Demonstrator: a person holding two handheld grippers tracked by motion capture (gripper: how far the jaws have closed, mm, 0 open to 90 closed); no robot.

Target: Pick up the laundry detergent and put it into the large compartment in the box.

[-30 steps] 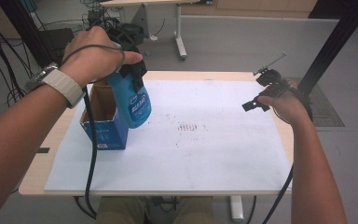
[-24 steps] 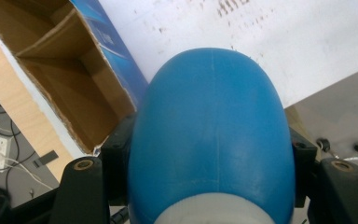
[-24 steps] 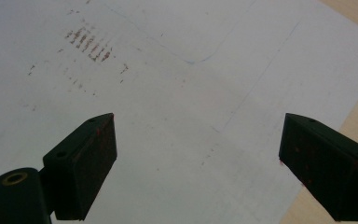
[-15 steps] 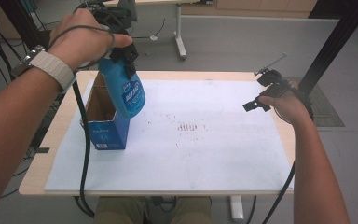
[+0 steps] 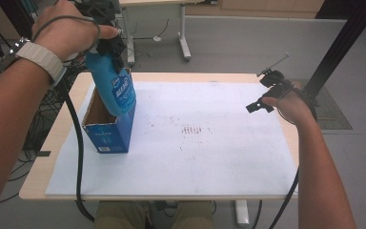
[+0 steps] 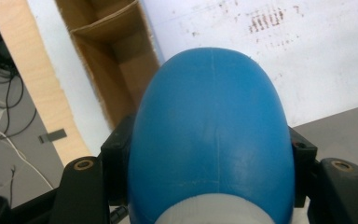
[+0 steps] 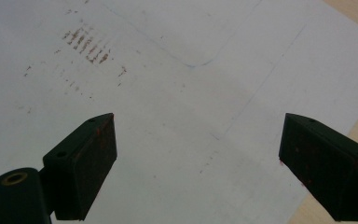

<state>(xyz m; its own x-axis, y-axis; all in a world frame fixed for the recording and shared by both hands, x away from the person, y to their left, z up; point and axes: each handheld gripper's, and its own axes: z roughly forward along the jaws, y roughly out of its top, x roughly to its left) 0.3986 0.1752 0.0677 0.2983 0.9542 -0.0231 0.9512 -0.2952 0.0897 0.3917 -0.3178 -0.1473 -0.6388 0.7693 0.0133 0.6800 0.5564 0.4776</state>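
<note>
White-sheeted bench (image 5: pixel 228 157) | left tool (image 5: pixel 108 45) pinched blue bottle (image 5: pixel 116 90), box (image 5: pixel 106 128) below: lower plumb, avoid cardboard rim | right tool (image 7: pixel 198 163) spread, idle.

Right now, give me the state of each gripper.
Left gripper: shut on the blue bottle, above the cardboard box.
Right gripper: open, nothing between its jaws.

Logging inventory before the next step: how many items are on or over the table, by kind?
Blue bottle: 1, clamped in the left gripper
Blue cardboard box: 1, open-topped
White sheet: 1
Total: 3
</note>
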